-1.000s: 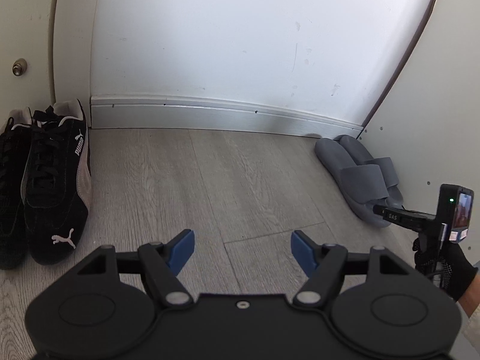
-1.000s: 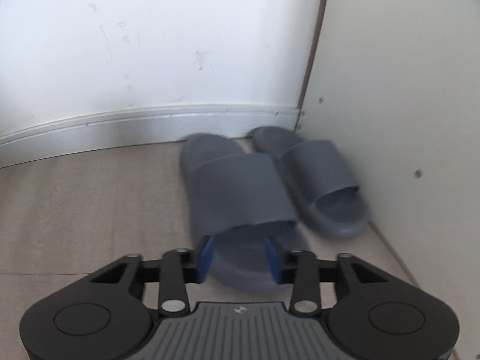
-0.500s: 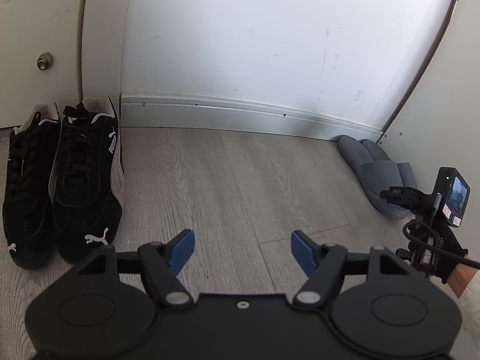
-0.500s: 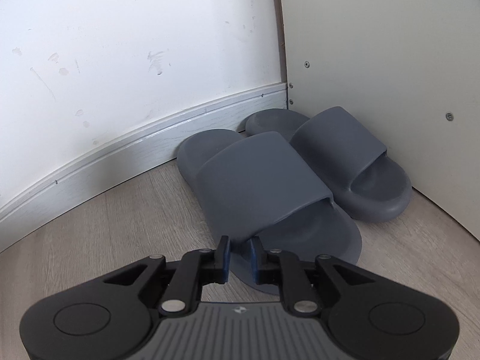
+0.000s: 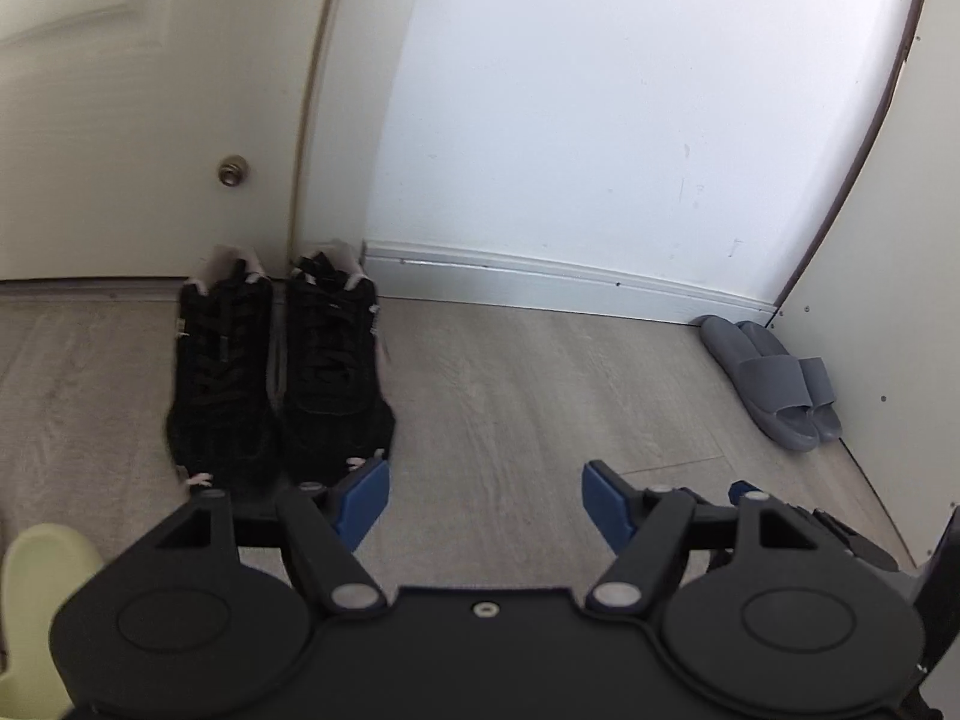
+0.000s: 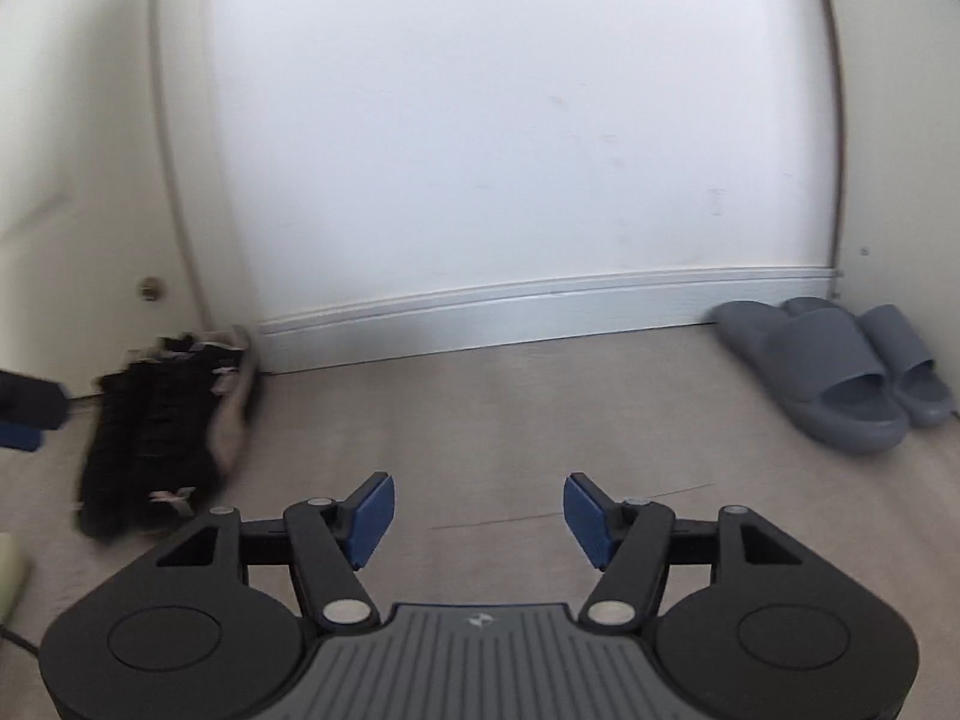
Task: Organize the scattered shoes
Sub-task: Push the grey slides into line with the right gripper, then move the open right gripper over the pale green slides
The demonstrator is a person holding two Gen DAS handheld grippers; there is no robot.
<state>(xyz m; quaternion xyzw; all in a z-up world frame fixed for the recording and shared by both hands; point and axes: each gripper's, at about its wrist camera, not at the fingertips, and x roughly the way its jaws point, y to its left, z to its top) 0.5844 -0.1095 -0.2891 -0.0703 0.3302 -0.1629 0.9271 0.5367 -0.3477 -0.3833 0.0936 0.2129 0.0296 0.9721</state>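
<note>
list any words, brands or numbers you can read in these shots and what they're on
No text can be read.
Black sneakers: pale marks on the side and toes, too blurred to read as a brand.
Right gripper: a small white emblem on its grey body, a symbol with no letters.
Grey slides: no markings visible.

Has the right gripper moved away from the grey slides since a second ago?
Yes. The right gripper has backed off from the grey slides, which now sit far off in the corner by the baseboard; its jaws are opening, nothing between them.
</note>
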